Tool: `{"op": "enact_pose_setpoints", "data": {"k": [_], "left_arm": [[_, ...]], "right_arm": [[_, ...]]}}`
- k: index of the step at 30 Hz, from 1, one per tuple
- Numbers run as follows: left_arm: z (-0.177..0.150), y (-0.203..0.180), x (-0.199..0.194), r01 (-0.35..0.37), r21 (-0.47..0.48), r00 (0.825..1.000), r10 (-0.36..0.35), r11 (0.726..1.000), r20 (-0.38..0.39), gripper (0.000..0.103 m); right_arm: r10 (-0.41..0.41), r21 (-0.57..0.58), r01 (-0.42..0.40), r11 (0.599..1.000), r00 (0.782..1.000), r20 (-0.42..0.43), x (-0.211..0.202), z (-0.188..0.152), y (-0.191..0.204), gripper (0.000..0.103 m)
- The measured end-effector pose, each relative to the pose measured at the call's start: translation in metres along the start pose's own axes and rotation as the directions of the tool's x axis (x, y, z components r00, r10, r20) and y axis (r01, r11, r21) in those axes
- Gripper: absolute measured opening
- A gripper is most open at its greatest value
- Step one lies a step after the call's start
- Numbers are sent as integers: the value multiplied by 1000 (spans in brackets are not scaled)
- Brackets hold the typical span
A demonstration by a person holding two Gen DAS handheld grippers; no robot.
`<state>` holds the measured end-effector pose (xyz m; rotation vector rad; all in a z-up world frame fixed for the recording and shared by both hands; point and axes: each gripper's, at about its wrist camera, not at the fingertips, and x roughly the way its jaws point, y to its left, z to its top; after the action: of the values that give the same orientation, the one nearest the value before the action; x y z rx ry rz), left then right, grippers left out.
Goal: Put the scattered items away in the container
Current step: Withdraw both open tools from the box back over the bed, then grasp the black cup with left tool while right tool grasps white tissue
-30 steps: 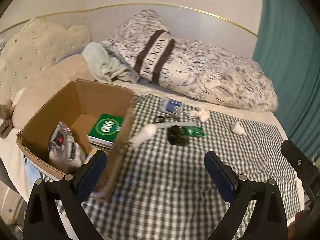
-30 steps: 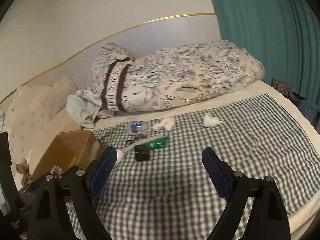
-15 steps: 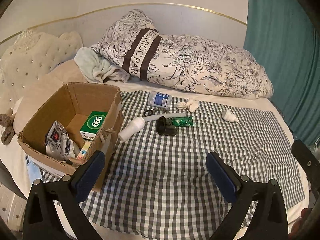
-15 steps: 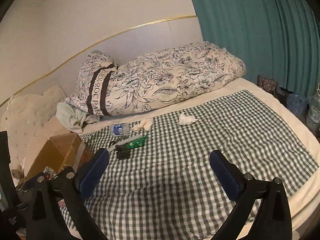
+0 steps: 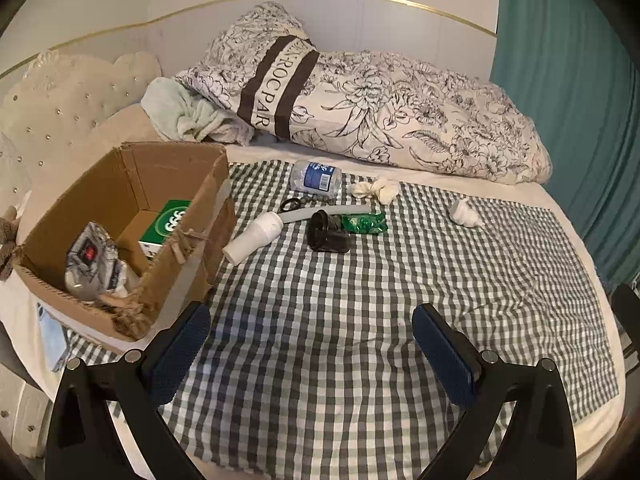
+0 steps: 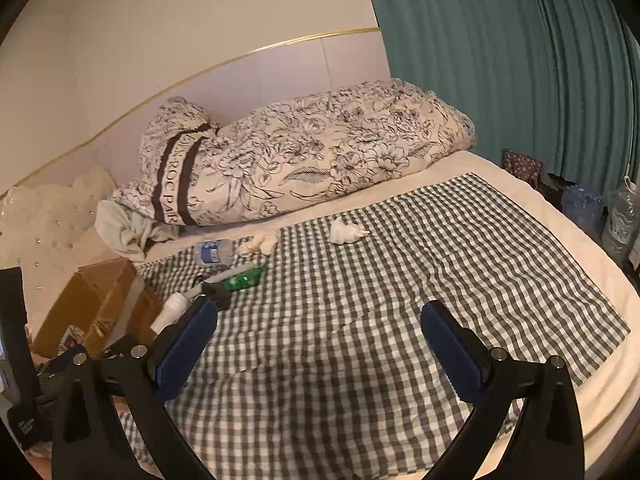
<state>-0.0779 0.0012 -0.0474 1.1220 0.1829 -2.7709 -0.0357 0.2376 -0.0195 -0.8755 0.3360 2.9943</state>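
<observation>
A bed (image 5: 560, 216) with a cream tufted headboard (image 5: 68, 100) stands against a pale wall panel (image 5: 380, 20) edged in gold trim. Teal curtains (image 6: 520, 60) hang beside it. A floral duvet (image 6: 320, 152) lies along the bed's far edge.

The green box (image 5: 168, 224) reads "999"; the pillow (image 5: 276, 92) "ROCPAR".

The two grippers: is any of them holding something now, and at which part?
Nothing is held. The left gripper and the right gripper both stand open above the checked cloth.
</observation>
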Motion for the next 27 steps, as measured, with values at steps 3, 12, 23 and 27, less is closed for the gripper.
{"op": "enact_pose_setpoints", "data": {"k": [3,12,23,27], "left_arm": [[2,-1,24,0,3,1000,0,1000,6,103],[33,6,137,27,-78,1000,-26,997,18,103],[65,-13,185,-40,2,995,40,999,-86,103],[70,-27,197,-15,-8,992,13,1000,-123,103]], "right_arm": [[-15,-23,15,1000,1000,5,21,-1,-7,102],[-27,-104,30,994,999,25,140,17,-12,103],[-79,-182,43,982,977,-199,214,65,-13,102],[-79,-228,23,973,968,-240,241,76,-10,102]]}}
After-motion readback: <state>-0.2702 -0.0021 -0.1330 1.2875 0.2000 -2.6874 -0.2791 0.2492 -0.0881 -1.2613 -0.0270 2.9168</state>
